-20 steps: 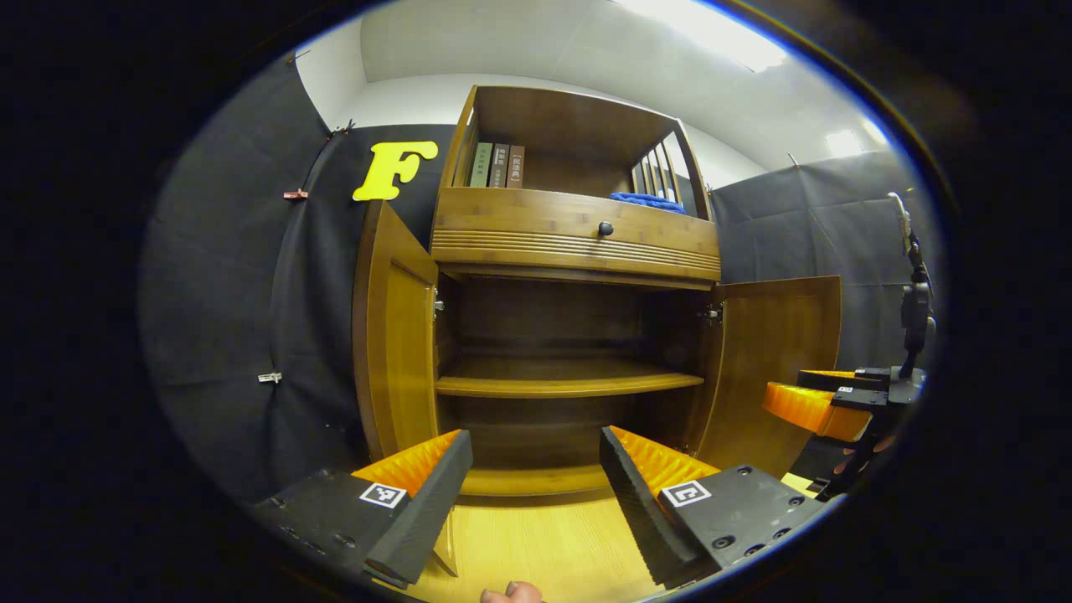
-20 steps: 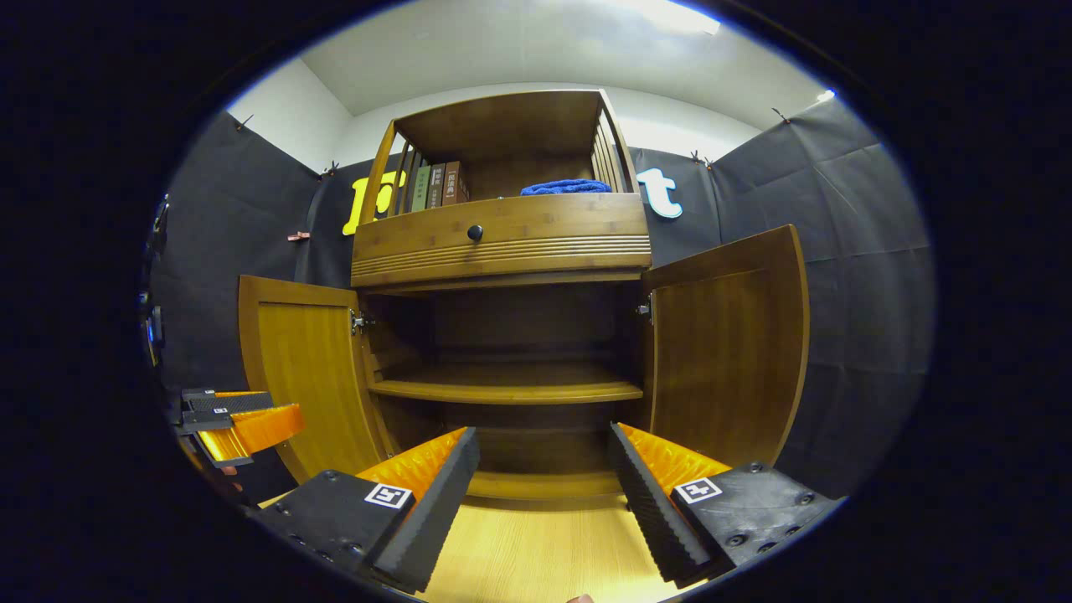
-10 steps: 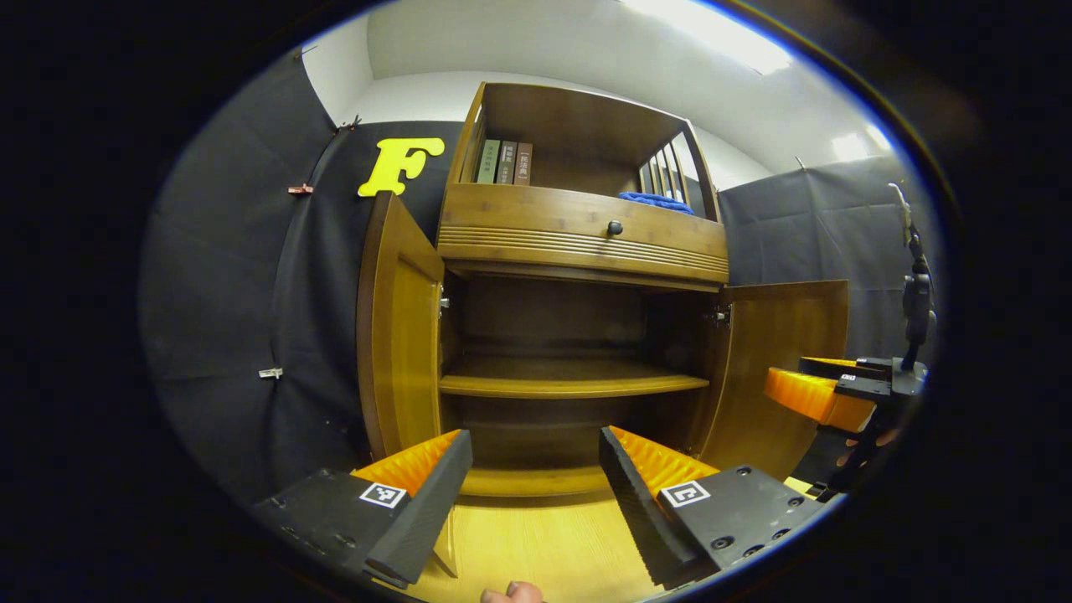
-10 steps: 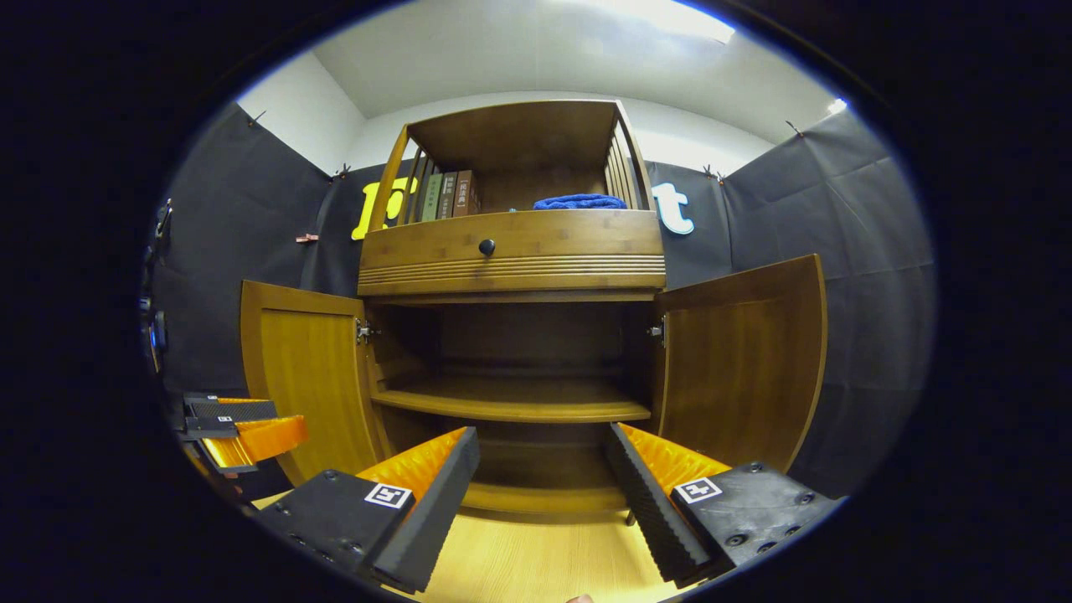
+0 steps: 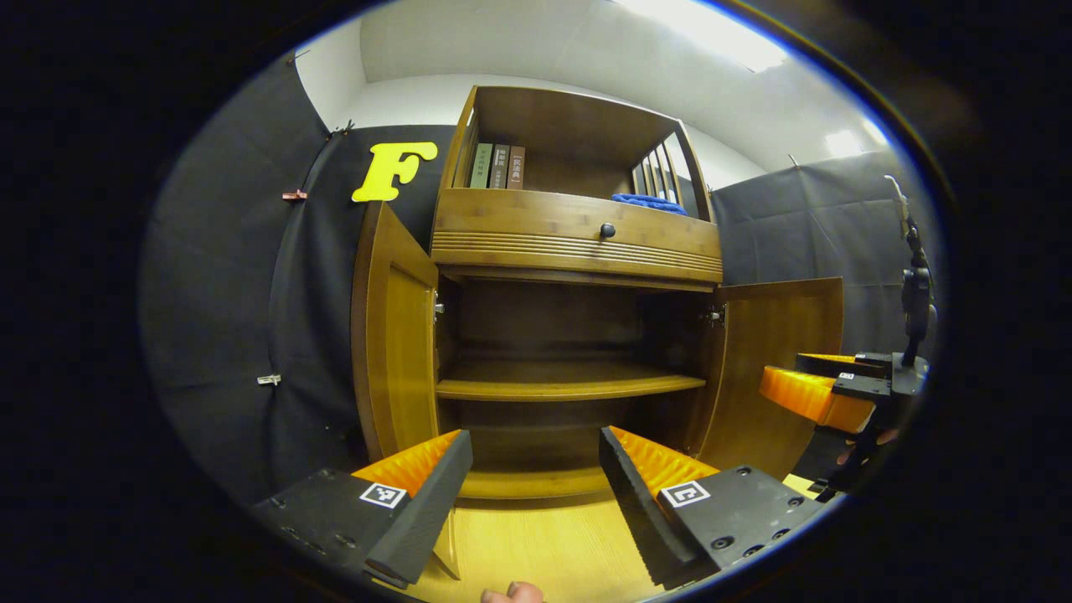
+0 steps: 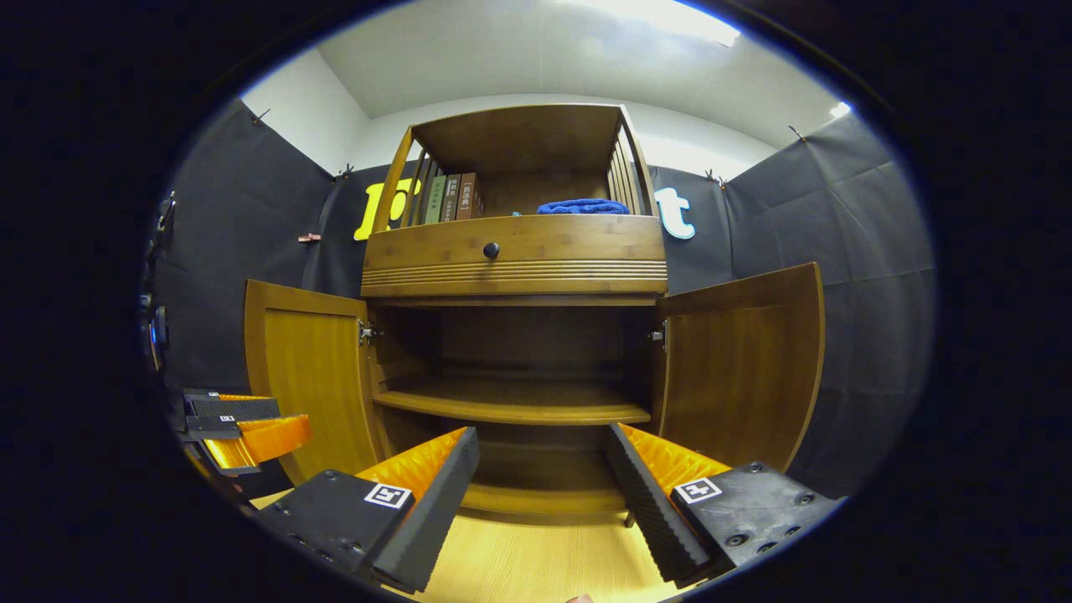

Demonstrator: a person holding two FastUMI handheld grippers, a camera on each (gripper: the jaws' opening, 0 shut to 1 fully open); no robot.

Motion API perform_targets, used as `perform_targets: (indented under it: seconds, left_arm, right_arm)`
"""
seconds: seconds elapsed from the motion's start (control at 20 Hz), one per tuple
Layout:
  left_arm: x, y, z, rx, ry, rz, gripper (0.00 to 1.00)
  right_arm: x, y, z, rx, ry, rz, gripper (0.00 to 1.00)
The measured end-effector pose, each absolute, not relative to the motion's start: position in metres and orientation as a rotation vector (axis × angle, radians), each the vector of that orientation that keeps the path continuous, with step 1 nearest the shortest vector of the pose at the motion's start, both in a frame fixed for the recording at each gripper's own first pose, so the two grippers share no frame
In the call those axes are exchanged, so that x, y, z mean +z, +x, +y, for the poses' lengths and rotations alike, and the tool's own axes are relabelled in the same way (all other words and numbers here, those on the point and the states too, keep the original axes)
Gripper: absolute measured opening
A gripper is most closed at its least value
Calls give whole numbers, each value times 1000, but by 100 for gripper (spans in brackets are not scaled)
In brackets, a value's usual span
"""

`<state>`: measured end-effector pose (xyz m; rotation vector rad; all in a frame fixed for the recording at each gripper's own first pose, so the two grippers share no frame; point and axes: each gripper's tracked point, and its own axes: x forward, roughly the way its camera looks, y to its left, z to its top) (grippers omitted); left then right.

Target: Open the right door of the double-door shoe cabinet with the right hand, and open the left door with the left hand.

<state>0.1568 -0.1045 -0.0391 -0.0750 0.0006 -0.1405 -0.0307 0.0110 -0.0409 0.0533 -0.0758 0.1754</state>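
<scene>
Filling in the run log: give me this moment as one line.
left door: open | right door: open | left tongs: open, empty | right tongs: open, empty | inner shelf: bare

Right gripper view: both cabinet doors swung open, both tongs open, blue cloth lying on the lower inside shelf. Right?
Not quite. The blue cloth lies in the top open compartment beside the books, as the right gripper view shows; the lower inside shelf is bare. Doors and tongs are as stated.

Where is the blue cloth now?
The blue cloth lies in the cabinet's open top compartment, on the right side, above the drawer and to the right of the books. Both views show it.
</scene>
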Motion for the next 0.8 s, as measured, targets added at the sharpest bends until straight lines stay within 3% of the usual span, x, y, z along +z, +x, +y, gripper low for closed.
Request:
perform_targets:
  seconds: [0.8]
  left_arm:
    - [-38,157,-109,-133,-81,-2,94]
  right_arm:
    - [-41,-33,5,176,57,-80,98]
